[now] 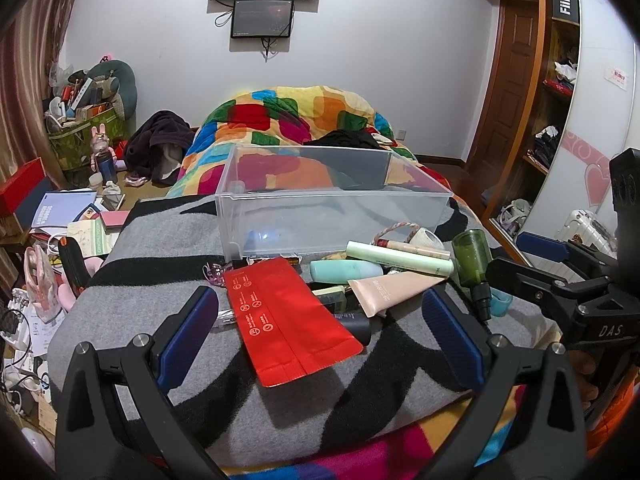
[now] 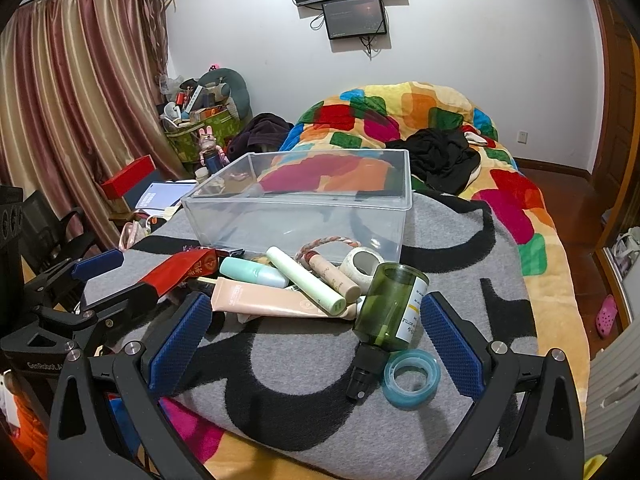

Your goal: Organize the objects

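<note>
On the grey-and-black blanket (image 1: 168, 280), a heap of toiletries lies just ahead of both grippers: a red pouch (image 1: 286, 318) sits between the spread fingers of the left gripper (image 1: 316, 334), untouched. A green spray bottle (image 2: 390, 308) lies on its side between the parted fingers of the right gripper (image 2: 316, 338), beside a blue tape roll (image 2: 412, 378). Neither gripper holds anything. Behind these lie a beige tube (image 2: 276, 300), a pale green tube (image 2: 306, 280), a mint bottle (image 2: 252, 272) and a white tape roll (image 2: 362, 264). Just beyond stands a clear plastic bin (image 2: 304, 210); nothing shows inside it. A patchwork quilt (image 2: 400, 116) covers the bed behind, and two screens hang on the white wall (image 2: 480, 40).
</note>
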### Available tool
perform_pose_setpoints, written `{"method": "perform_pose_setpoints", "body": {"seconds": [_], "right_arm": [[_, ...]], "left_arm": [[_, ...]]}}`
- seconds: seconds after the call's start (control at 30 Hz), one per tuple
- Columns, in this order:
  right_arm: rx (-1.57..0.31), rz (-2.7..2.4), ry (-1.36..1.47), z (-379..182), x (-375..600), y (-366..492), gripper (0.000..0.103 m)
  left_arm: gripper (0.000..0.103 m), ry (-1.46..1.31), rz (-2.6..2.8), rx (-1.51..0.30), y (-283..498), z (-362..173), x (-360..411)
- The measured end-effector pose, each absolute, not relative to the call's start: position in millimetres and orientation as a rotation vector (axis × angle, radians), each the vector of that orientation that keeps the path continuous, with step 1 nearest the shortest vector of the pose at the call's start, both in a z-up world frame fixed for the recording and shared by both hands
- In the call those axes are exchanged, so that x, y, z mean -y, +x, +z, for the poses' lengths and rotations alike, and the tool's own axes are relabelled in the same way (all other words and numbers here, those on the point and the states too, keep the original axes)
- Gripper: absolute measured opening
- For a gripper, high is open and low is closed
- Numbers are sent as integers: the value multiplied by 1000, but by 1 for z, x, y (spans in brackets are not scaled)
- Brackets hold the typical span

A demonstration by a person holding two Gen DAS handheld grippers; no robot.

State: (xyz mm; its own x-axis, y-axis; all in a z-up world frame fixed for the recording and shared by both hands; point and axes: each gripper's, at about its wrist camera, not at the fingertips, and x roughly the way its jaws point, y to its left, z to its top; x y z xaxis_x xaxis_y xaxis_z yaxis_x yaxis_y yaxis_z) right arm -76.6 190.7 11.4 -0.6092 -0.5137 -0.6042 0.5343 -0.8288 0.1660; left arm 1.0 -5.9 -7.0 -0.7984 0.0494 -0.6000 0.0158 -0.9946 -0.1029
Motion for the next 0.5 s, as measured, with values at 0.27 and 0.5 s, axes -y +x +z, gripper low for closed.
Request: {"method": "perform_pose_setpoints", "body": {"seconds": [0.27,0.5], "right_arm": [[-41,-2389,884,11,-191,-77,103],[-38,-2384,889,10,-188,-76,103]], "left_arm": [[103,-993,2958,155,1,-7,6],[103,-994,2956,154,1,-7,5]]}}
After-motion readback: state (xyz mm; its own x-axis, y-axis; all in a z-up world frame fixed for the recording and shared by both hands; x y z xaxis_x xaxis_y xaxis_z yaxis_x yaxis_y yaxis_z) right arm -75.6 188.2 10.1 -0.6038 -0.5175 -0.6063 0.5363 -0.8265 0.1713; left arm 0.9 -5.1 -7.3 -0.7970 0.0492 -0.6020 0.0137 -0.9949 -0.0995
